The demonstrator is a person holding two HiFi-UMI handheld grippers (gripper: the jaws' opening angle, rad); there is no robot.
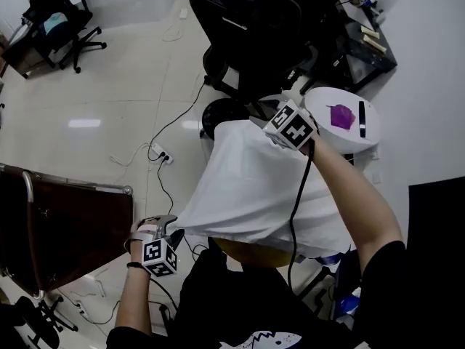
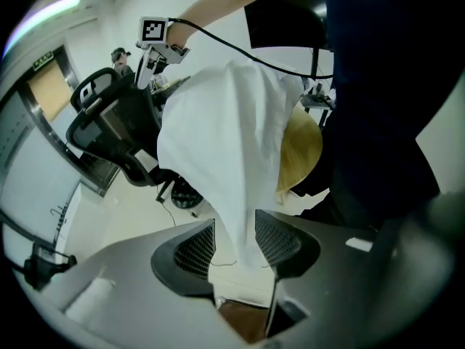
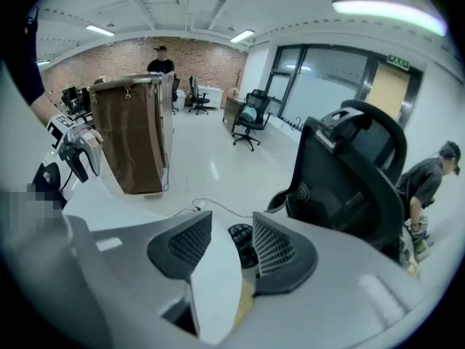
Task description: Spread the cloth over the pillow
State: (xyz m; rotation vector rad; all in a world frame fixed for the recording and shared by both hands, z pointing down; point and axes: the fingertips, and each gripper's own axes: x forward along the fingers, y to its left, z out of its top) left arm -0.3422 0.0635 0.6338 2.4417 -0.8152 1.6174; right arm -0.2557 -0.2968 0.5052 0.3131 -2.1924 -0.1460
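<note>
state: left gripper jaws half apart, white cloth corner hanging loose between them | right gripper jaws wide, cloth edge between, unpinched | cloth draped over yellow pillow, pillow's near edge uncovered

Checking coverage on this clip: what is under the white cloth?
A yellow pillow peeks out at the near edge of the white cloth. The rest of it, and whatever it rests on, is covered.
</note>
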